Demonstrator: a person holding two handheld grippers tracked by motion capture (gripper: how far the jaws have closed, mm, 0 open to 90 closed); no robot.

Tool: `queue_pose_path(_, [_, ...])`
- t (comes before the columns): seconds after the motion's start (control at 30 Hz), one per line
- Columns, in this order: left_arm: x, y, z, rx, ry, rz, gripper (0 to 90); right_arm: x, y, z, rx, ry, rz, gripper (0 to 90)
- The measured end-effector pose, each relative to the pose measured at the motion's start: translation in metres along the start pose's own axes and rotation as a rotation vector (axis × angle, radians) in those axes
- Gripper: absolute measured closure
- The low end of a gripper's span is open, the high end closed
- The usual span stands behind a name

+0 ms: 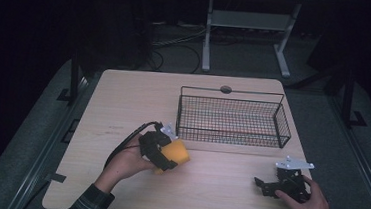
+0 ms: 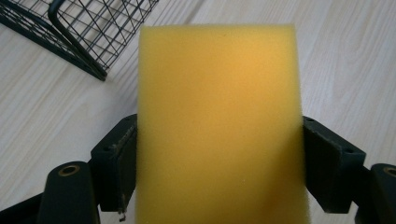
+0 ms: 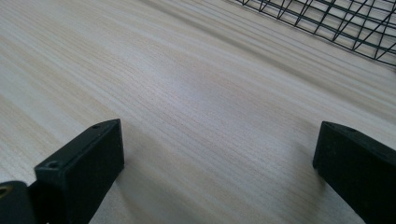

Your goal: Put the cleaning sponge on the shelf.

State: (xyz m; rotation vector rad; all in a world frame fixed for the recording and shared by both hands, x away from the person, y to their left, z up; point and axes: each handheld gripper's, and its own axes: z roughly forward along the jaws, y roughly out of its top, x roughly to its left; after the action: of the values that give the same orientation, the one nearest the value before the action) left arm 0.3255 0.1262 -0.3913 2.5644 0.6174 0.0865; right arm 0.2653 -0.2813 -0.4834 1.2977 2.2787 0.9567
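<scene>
A yellow sponge [image 1: 177, 153] [image 2: 219, 126] is held above the table just in front of the wire basket's left end. My left gripper [image 1: 162, 155] [image 2: 219, 172] is shut on it, one jaw pressed to each side. My right gripper [image 1: 266, 185] [image 3: 219, 163] rests low over the table's front right, open, with bare wood between its fingers. The black wire basket [image 1: 232, 119] stands at the table's back centre-right; its corner [image 2: 84, 46] appears in the left gripper view and its edge [image 3: 341, 23] in the right gripper view.
The light wooden table [image 1: 123, 99] has open room on its left half and along the front. A round hole [image 1: 226, 89] sits at the back edge behind the basket. A white table frame [image 1: 250, 24] and cables lie on the floor beyond.
</scene>
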Motion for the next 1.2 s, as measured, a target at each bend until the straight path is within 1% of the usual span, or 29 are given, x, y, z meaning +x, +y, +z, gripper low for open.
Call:
queue_pose_path(0.27, [0.001,0.005,-0.004,-0.008,0.000,0.008,22.6,0.000,0.000,0.000,0.000,0.001,0.001,1.3])
queue_pose_path(0.5, [0.003,0.012,-0.008,-0.011,-0.002,0.020,22.6,0.000,0.000,0.000,0.000,0.002,0.001,1.3])
queue_pose_path(0.53, [0.003,0.016,-0.009,-0.011,-0.004,0.026,22.6,0.000,0.000,0.000,0.000,0.002,0.001,1.3])
queue_pose_path(0.67, [0.004,0.021,-0.010,-0.012,-0.004,0.032,22.6,0.000,0.000,0.000,0.000,0.002,0.000,1.3])
queue_pose_path(0.73, [0.006,0.028,-0.015,-0.017,0.000,0.045,22.6,0.000,0.000,0.000,-0.001,0.002,0.000,1.3])
queue_pose_path(0.83, [0.006,0.031,-0.016,-0.022,-0.001,0.041,22.7,0.000,0.000,0.000,-0.001,-0.001,-0.003,1.3])
queue_pose_path(0.87, [0.007,0.032,-0.017,-0.022,-0.001,0.049,22.6,0.000,0.000,0.000,-0.001,-0.002,-0.001,1.3])
queue_pose_path(1.07, [0.011,0.043,-0.019,-0.032,-0.007,0.058,22.6,0.000,0.000,0.000,-0.001,0.001,0.001,1.3])
queue_pose_path(1.1, [0.012,0.044,-0.019,-0.028,-0.009,0.064,22.6,0.000,0.000,0.000,-0.001,0.001,0.001,1.3])
queue_pose_path(1.17, [0.012,0.046,-0.019,-0.030,-0.010,0.062,22.7,0.000,0.000,0.000,-0.001,0.001,0.001,1.3])
queue_pose_path(1.2, [0.012,0.049,-0.020,-0.025,-0.006,0.070,22.7,0.000,0.000,0.000,-0.001,0.001,0.001,1.3])
